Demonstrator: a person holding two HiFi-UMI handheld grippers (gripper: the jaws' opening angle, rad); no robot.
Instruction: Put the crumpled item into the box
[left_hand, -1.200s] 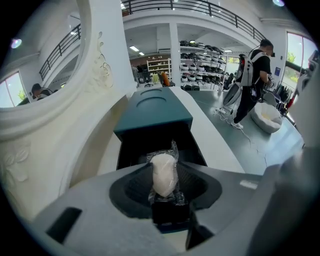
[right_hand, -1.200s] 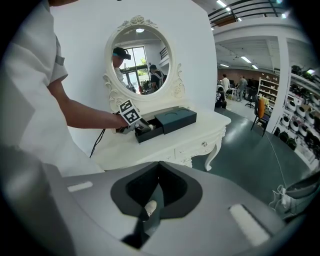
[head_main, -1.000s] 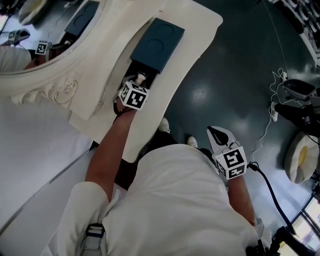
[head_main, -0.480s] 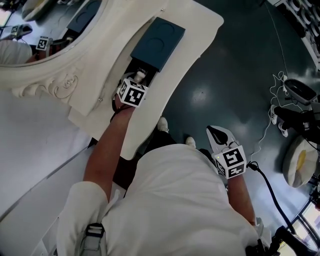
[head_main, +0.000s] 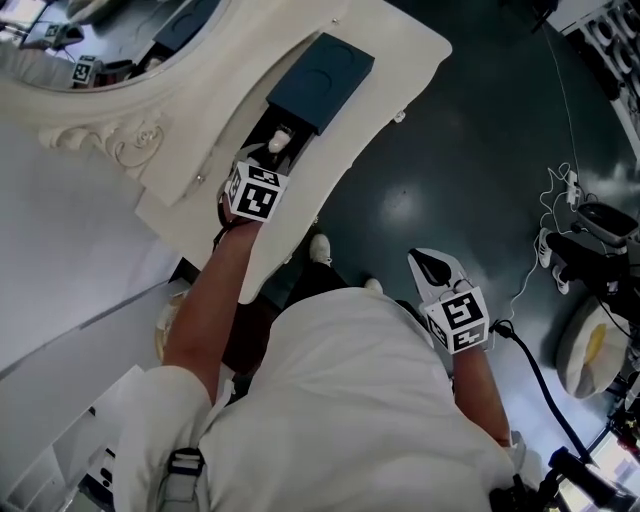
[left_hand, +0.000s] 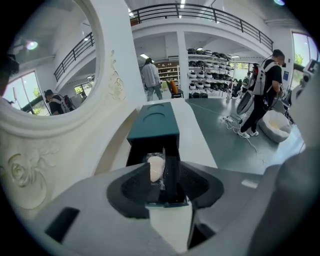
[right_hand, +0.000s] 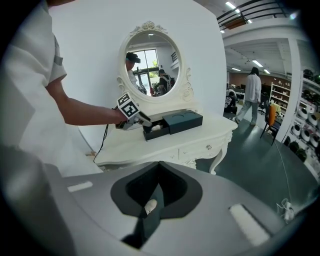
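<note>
White wall (right_hand: 85, 45) rising behind ornate white dressing table (right_hand: 212, 131). Oval carved-frame mirror (right_hand: 150, 60) standing on it, reflecting bright window. Dark glossy floor (head_main: 470, 140) spreading beyond, catching small light glare. Balcony railing (left_hand: 200, 9) running around upper level of hall. Stocked shelves (left_hand: 210, 65) lining far wall. Daylight coming through tall window (left_hand: 301, 47).

Bright, even indoor light; both gripper views bulge, with dark vignetted corners.
</note>
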